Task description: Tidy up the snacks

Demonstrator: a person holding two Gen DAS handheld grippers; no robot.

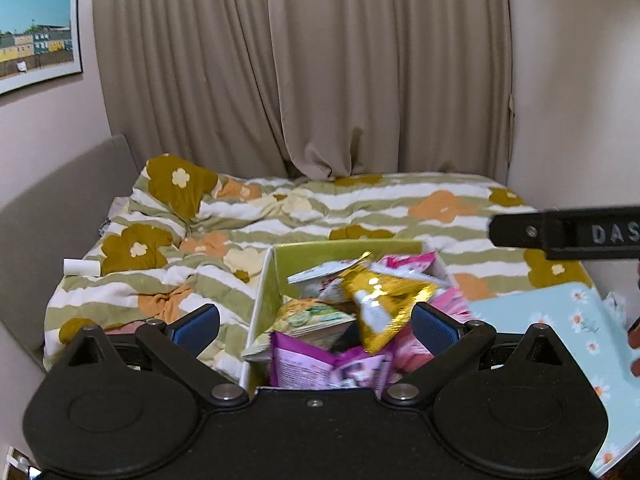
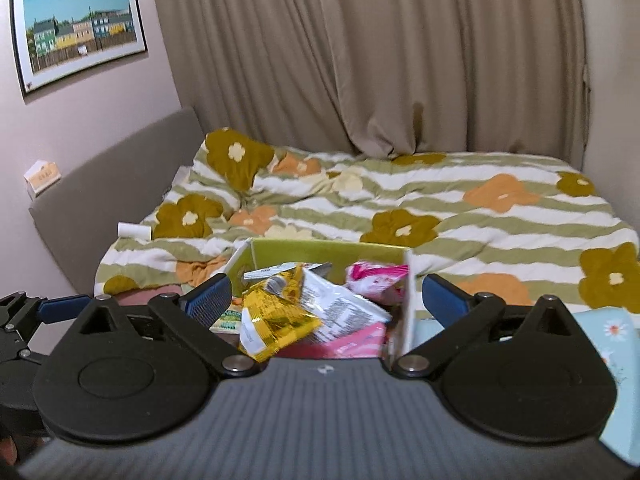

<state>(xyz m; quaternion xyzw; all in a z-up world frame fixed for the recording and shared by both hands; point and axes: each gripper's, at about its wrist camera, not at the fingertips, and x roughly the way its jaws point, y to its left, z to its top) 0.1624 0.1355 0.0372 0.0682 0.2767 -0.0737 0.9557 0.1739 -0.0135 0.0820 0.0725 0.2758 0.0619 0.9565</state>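
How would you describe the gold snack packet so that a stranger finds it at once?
On the flowered bedcover stands an open green box full of snack packets. The gold packet lies on top, toward the box's near left side. It alone is shiny metallic yellow; its neighbours are pink, purple or white.

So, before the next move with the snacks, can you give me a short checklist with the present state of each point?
1. Left gripper empty: ok, jaws wide apart, nothing between the pads.
2. Right gripper empty: ok, jaws wide open, pads touch nothing.
3. Cardboard box upright on the bed: ok, open top faces up.
4. Snacks reachable: ok, the gold packet lies on top of the pile, the pink packet near the far right corner.
5. Snacks sorted: not ok, the packets lie mixed and tilted.
6. Place to sort into: cannot tell; only a light blue daisy-print surface shows beside the box.
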